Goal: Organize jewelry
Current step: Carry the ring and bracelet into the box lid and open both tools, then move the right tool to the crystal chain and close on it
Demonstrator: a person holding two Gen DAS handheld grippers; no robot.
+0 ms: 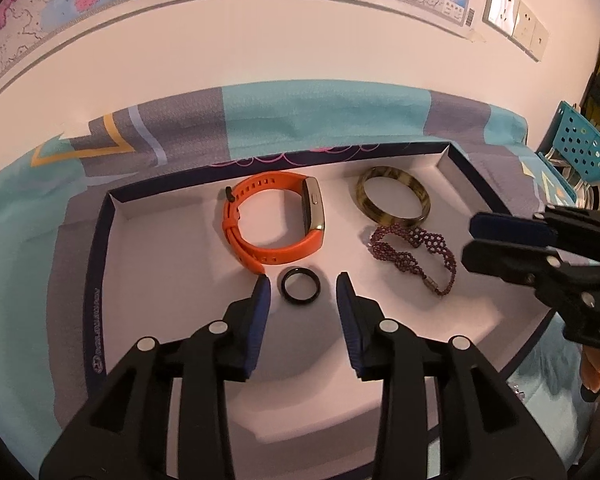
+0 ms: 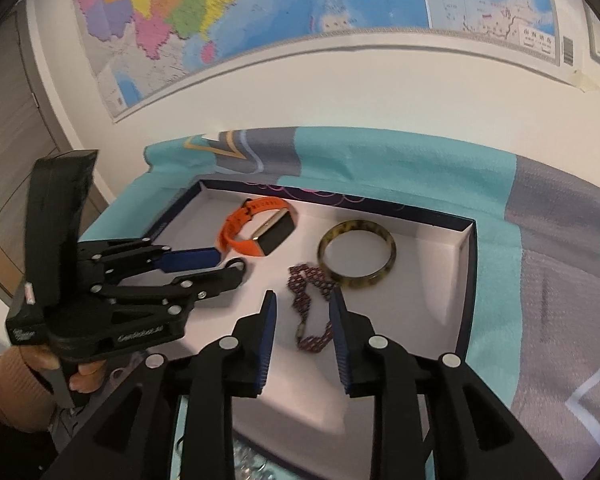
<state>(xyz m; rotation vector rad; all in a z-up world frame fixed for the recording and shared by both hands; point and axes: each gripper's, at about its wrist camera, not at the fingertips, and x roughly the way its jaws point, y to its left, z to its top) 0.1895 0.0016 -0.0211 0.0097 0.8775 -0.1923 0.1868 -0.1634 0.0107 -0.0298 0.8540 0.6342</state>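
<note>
A shallow white box with a dark blue rim lies on a patterned cloth. Inside it are an orange smartwatch, a mottled brown bangle, a purple beaded bracelet and a small black ring. My left gripper is open, its tips either side of the black ring without touching it. In the right wrist view my right gripper is open over the beaded bracelet, which lies between its fingers. The left gripper shows beside the watch; the bangle lies further right.
A teal and grey cloth covers the surface under the box. A wall with maps stands close behind, with sockets to the right. A teal perforated basket sits at the far right. A person's hand holds the left gripper.
</note>
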